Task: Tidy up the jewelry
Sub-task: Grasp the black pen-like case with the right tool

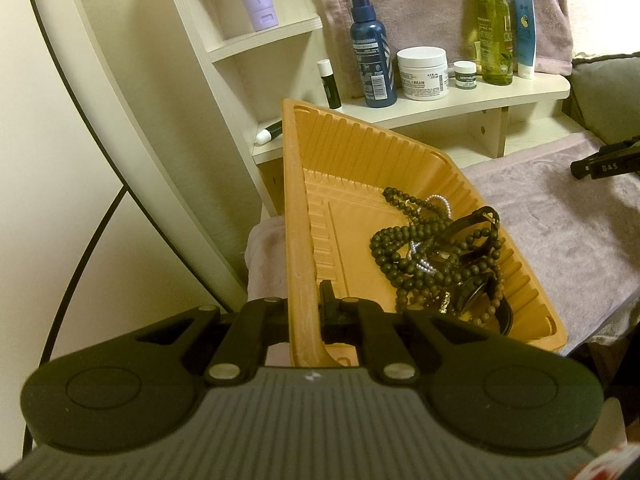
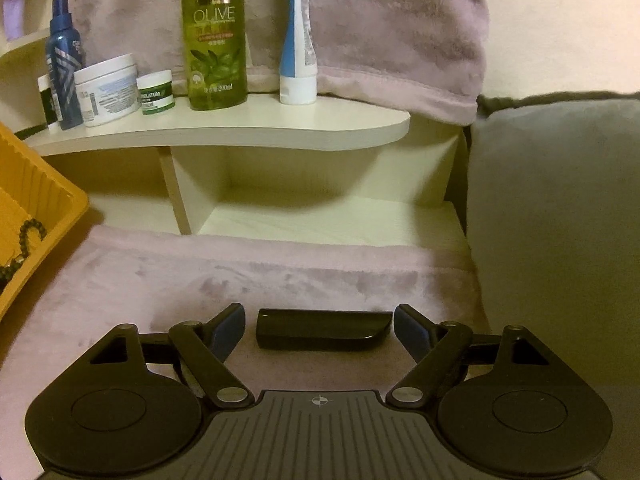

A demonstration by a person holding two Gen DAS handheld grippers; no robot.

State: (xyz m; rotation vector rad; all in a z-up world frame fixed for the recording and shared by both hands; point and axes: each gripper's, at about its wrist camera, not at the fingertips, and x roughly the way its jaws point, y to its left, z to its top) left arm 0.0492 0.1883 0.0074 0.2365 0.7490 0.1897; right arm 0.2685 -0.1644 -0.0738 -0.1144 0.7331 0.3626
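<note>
An orange ribbed tray [image 1: 304, 184] is tilted up, its right side low on the pink towel [image 1: 560, 220]. My left gripper [image 1: 305, 312] is shut on the tray's near left rim. Dark bead necklaces [image 1: 404, 240], a pearl strand [image 1: 436, 202] and black watches [image 1: 476, 292] lie heaped in the tray's low right corner. My right gripper [image 2: 318, 326] is open over the towel [image 2: 240, 276], with a black oblong case [image 2: 322, 330] lying between its fingers, untouched. The tray's corner [image 2: 44, 196] shows at the left of the right wrist view.
A white shelf unit [image 1: 460, 100] holds a blue spray bottle [image 1: 370, 48], cream jars [image 1: 422, 72], an olive bottle [image 1: 496, 28] and tubes. A lip balm [image 1: 272, 130] lies on the lower shelf. A grey cushion [image 2: 560, 208] stands at the right. The right gripper's tip [image 1: 604, 162] shows.
</note>
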